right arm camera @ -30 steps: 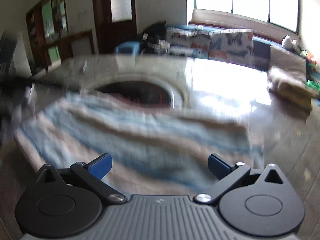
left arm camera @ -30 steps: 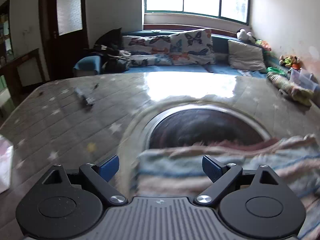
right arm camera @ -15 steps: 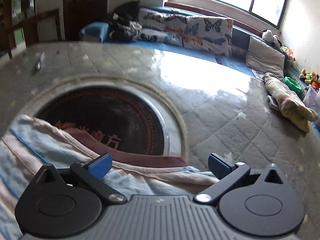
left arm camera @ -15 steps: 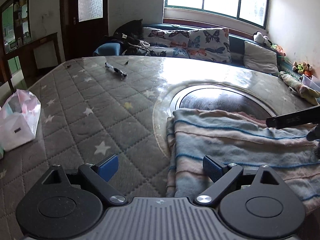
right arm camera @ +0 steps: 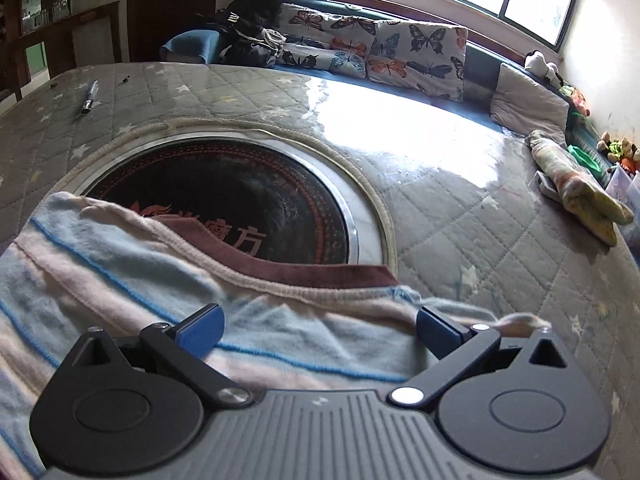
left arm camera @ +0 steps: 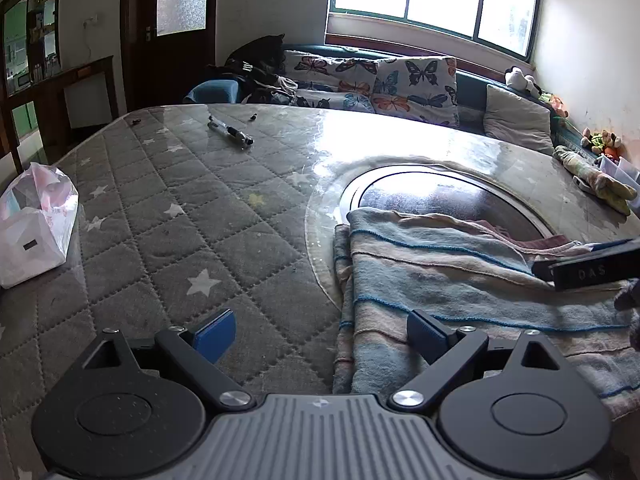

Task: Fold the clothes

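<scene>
Two grippers are hanging low over the quilted table (left arm camera: 168, 216), each with its fingers spread wide and pinching nothing. Farthest left, a plastic bag (left arm camera: 34, 224) is sitting at the table's edge, showing only in the left wrist view, and a pen (left arm camera: 230, 131) is lying well beyond. The left gripper (left arm camera: 320, 330) is straddling the left edge of the striped garment (left arm camera: 460, 280), one fingertip over bare quilting, the other over cloth. The garment is lying flat, already doubled by the look of its stacked edges, partly covering the round dark cooktop (right arm camera: 240, 188). The right gripper (right arm camera: 320, 330) is hovering over the garment's right part near the maroon neckband (right arm camera: 320, 272), a detail mostly hidden from the left camera; that camera in turn is catching the right tool's black body from the side. Judging by this, a fold is being set up: next, each gripper needs to descend and close on an edge. Far right, a rolled cloth (right arm camera: 576, 184) is resting apart.
</scene>
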`<state>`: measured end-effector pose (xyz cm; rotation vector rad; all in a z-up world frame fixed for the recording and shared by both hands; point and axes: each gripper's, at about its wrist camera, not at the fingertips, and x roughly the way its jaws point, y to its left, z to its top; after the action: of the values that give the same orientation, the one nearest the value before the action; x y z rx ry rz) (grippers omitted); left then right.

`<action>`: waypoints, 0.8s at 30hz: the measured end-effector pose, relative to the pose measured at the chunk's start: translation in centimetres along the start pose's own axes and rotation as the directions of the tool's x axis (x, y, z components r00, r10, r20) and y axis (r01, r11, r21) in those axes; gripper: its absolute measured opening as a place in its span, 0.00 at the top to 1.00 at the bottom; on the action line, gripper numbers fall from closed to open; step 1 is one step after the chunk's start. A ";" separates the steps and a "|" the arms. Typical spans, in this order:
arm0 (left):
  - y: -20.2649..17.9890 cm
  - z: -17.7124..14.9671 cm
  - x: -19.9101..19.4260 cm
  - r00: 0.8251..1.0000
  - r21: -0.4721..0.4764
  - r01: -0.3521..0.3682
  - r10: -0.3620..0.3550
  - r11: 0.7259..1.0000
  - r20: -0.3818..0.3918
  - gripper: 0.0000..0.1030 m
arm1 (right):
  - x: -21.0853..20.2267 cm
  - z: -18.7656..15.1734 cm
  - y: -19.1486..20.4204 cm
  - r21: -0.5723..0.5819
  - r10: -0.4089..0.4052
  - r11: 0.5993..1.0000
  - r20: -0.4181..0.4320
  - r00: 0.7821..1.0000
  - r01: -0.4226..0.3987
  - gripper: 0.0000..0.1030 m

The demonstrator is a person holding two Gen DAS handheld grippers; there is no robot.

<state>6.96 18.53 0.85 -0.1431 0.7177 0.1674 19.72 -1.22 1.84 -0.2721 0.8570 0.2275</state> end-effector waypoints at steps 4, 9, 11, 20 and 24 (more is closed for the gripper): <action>0.1 -0.1 0.0 1.000 -0.003 -0.002 0.002 1.000 0.004 0.08 | -0.9 -0.9 0.3 -0.005 0.006 1.000 -0.005 1.000 -0.006 0.00; 0.1 0.0 -0.5 1.000 -0.005 0.004 -0.004 1.000 0.016 0.08 | -2.3 -2.3 0.7 -0.027 0.007 1.000 0.000 1.000 -0.007 0.00; 0.2 0.1 -0.7 1.000 -0.006 0.007 -0.006 1.000 0.023 0.08 | -2.9 -3.0 1.1 -0.046 0.007 0.999 0.005 1.000 -0.007 0.00; 0.4 0.3 -1.5 0.999 -0.016 0.030 -0.029 0.999 0.035 0.08 | -5.8 -5.7 1.5 -0.029 0.051 0.998 -0.007 0.999 -0.051 0.00; 0.4 0.3 -1.8 0.998 -0.020 0.051 -0.051 0.998 0.032 0.09 | -7.1 -7.2 1.4 -0.044 0.067 0.997 -0.019 0.998 -0.068 0.00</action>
<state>5.76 18.76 2.21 -0.1778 0.6805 0.1280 9.67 -2.84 2.57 -0.2876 0.8800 0.3076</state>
